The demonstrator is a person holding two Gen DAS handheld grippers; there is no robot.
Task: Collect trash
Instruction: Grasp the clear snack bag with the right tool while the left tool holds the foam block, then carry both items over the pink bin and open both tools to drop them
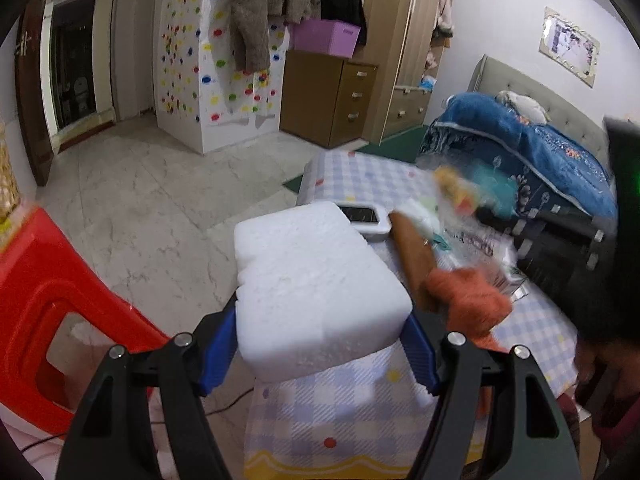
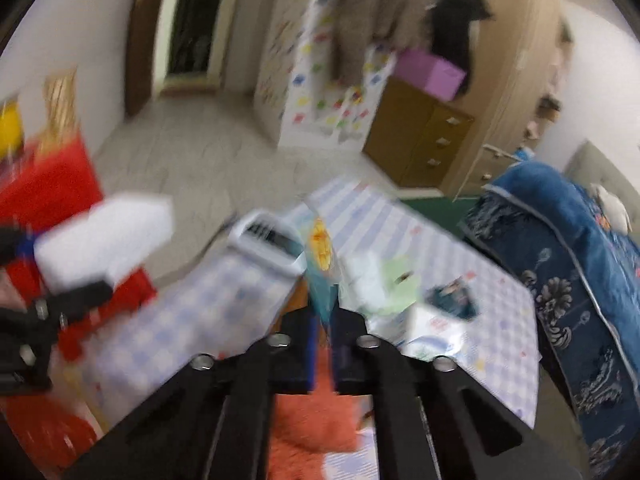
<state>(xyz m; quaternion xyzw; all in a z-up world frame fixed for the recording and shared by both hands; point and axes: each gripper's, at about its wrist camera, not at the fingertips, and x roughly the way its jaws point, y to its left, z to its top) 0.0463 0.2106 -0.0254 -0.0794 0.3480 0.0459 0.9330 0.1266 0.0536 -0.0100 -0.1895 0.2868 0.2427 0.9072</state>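
**Both grippers loaded, and no bin in view**

The left gripper (image 1: 320, 344) is opened wide and closed on a white foam block (image 1: 316, 280). Its two blue pads press the block's left and right sides, so the block's long axis runs forward, away from the camera. The block is lifted above the near edge of the checked table (image 1: 352, 412), and in the right wrist view it hangs out to the left, over the red stool (image 1: 44, 304) side.

The right gripper (image 2: 325, 334) has its jaws almost together, pinching the lower end of a thin snack wrapper (image 2: 322, 268) with a yellow and teal print. The wrapper stands up and forward from the fingers. This view is much blurred, so I cannot tell how firm the grip is.

The remaining rubbish lies in front of the right gripper — a crumpled white and green paper (image 2: 380, 280), a small teal packet (image 2: 454, 296) and a flat pack under it. A phone in a white case (image 2: 266, 246) lies to the left of these, and an orange fuzzy cloth (image 2: 308, 424) is just below the right fingers. I judge these two are not trash.

No bin or bag shows in either view. So the coming move depends on where the container is, and this I cannot tell. The left hand, already out over the floor side, seems the nearer one to drop first.
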